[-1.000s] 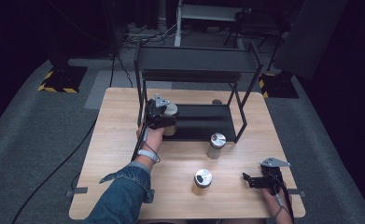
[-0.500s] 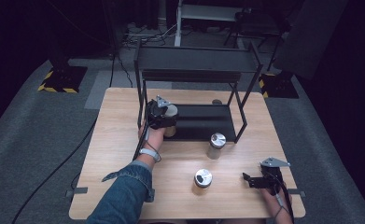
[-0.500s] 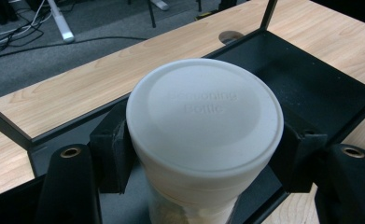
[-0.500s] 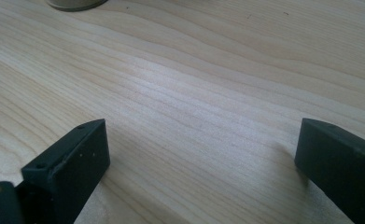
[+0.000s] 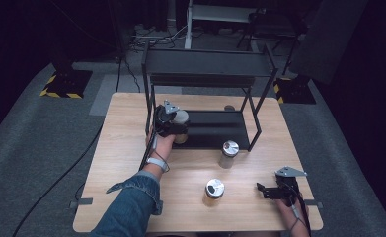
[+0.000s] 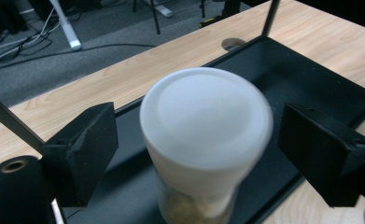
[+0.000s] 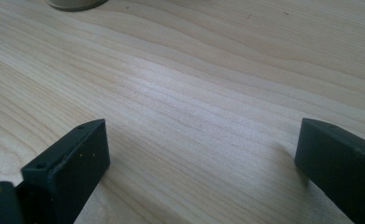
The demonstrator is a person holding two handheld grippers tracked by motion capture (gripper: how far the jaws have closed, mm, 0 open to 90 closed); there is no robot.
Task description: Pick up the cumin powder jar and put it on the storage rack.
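A wooden table (image 5: 131,128) carries a black two-tier rack (image 5: 208,69), whose lower tray (image 5: 215,129) lies just right of the left tool. Two silver-lidded jars stand outside the rack: one jar (image 5: 229,154) just in front of the tray, between the two tools, the other jar (image 5: 213,191) nearer, left of the right tool.

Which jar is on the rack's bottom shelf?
The white-lidded jar, standing between the open left gripper jaws on the black shelf. The two metal-lidded jars stand on the table.
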